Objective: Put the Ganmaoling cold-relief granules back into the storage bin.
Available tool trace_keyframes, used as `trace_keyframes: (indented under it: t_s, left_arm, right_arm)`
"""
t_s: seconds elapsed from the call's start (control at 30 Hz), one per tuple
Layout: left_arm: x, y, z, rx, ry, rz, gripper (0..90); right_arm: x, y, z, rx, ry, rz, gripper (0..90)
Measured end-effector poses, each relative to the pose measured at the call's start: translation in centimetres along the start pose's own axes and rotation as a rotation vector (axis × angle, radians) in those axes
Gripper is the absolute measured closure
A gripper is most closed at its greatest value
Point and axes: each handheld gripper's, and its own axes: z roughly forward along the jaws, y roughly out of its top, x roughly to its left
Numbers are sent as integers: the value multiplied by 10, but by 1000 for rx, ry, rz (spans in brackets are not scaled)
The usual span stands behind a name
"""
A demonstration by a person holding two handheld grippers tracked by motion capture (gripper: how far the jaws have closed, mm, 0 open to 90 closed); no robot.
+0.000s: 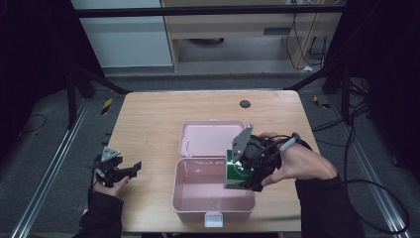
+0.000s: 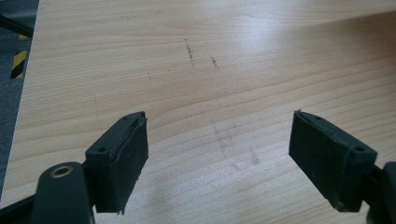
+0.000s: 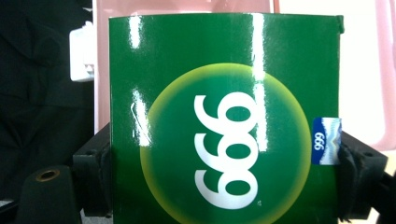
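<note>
My right gripper point(image 1: 246, 179) is clamped on a green box point(image 1: 236, 172), one black jaw pressed against each side of it; in the right gripper view the box point(image 3: 224, 121) stands between the jaws with its glossy green face toward the camera, a yellow-ringed circle in the middle carrying the white digits 999 upside down, and a small blue label point(image 3: 326, 141) at its right edge, just by the jaw. From the high view I see the box held over the right end of the pink case point(image 1: 198, 206), at or just inside its rim; I cannot tell whether it touches the bottom. The case lies open in the middle of the wooden table point(image 1: 148, 119), its lid point(image 1: 198, 136) folded back flat on the far side and a white latch point(image 1: 213, 219) on the near wall. The right hand point(image 1: 302, 161) wraps the gripper from the right, with a cable trailing off toward the table's edge. My left gripper point(image 1: 130, 168) sits well apart, near the table's left edge, held low in the left hand point(image 1: 110, 186); in the left gripper view point(image 2: 219, 154) its jaws stand wide with nothing between them, over bare wood grain marked by a few faint dark scuffs point(image 2: 189, 49). A small dark round spot point(image 1: 245, 104) sits near the table's far edge.
</note>
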Motion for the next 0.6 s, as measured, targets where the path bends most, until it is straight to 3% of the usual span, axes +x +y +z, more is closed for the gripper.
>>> trace_keyframes:
  t_s: [0.6]
  left_arm:
    - [0,0,0,-3,-1,-3,189]
  right_arm:
    - [2,10,22,25,20,-33,161]
